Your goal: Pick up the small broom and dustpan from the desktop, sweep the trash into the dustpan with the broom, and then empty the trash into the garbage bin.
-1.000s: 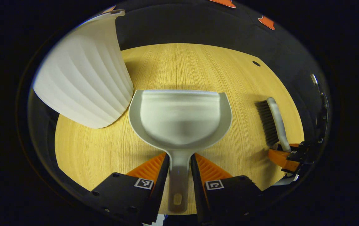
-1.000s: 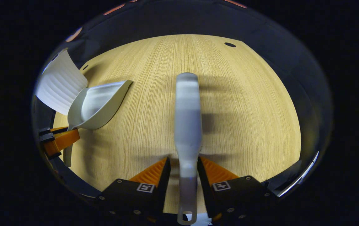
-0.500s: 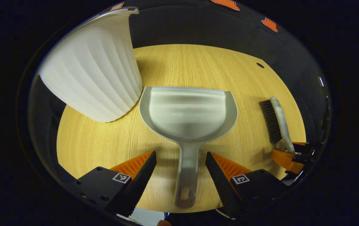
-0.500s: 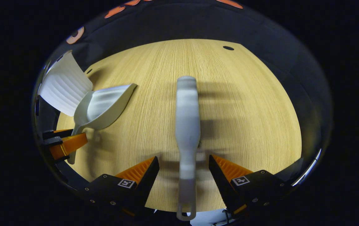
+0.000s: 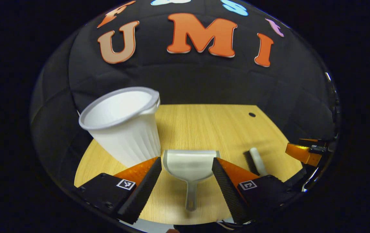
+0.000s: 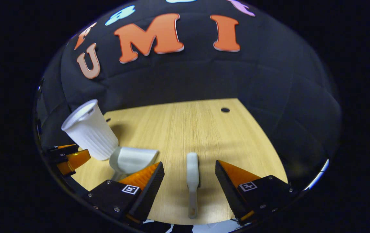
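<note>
My work spot is a recording booth: black cloth wall (image 5: 185,81) behind a pale wood-grain desk (image 5: 201,126) with a cable hole (image 6: 225,110).

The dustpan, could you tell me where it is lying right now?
In the left gripper view the dustpan lies flat on the wooden table, between the white bin and the broom, with the open left gripper above its handle.
</note>
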